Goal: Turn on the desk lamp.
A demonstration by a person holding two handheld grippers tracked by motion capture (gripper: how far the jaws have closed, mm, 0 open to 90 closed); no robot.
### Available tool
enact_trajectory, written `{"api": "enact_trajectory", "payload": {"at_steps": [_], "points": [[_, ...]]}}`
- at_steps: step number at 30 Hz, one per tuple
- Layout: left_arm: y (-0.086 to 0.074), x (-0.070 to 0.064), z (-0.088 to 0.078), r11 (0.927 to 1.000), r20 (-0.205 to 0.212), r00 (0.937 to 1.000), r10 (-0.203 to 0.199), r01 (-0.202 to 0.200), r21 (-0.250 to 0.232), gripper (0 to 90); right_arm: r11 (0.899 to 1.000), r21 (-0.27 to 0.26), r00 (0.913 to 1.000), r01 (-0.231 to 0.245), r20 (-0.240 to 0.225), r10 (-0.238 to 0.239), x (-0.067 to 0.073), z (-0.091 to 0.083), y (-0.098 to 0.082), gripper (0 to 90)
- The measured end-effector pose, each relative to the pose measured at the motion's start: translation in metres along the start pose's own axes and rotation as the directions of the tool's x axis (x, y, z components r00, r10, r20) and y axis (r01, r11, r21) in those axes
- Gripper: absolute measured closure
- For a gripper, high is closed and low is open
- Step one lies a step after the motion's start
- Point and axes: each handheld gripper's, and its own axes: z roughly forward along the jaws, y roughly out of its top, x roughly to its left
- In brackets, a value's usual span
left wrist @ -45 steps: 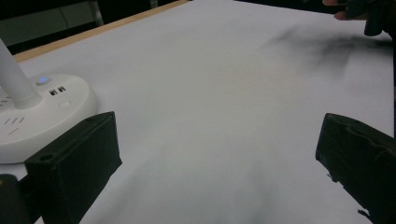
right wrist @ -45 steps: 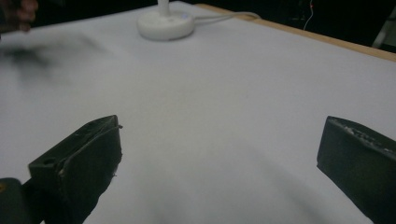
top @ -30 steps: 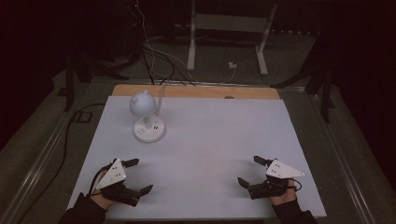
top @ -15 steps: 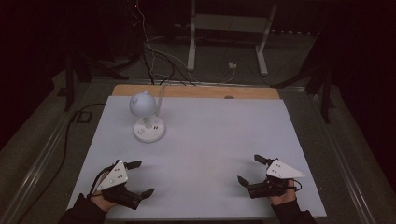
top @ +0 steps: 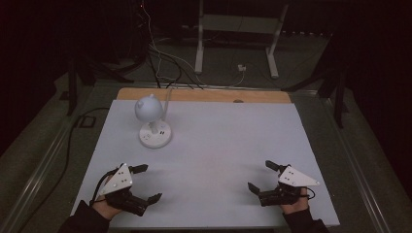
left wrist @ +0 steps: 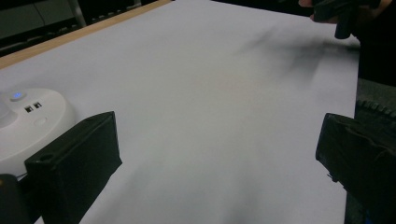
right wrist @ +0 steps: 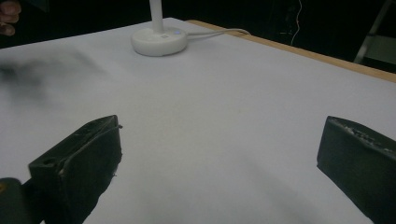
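We hold the left gripper (top: 145,183) and right gripper (top: 262,177) low over the white table sheet (top: 223,145), jaws spread wide, nothing between them. The small white round-based desk lamp (top: 154,124) stands ahead of the left gripper, well apart; its base light looks faintly blue (left wrist: 17,95).

Only the lamp (top: 154,121) at far left blocks the bare table (top: 228,145).
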Motion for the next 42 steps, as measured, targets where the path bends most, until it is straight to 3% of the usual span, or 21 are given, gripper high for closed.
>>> {"api": "enact_trajectory", "payload": {"at_steps": [9,26,42], "points": [[0.016,0.007,0.001,0.9999,-0.039,0.9991,-0.014,0.013,-0.001,0.3,1.000,0.000,1.0000,-0.006,-0.005,0.006,0.001,0.001,0.000,0.0],[0.044,0.016,0.013,0.9997,-0.061,0.9980,-0.015,0.014,-0.017,0.3,1.000,0.001,1.0000,-0.004,-0.002,0.004,0.000,0.000,0.000,0.0],[0.062,0.028,0.031,0.9981,-0.117,0.9912,-0.062,0.061,-0.012,0.4,1.000,0.001,1.0000,-0.007,-0.002,0.007,0.000,0.000,0.000,0.0]]}}
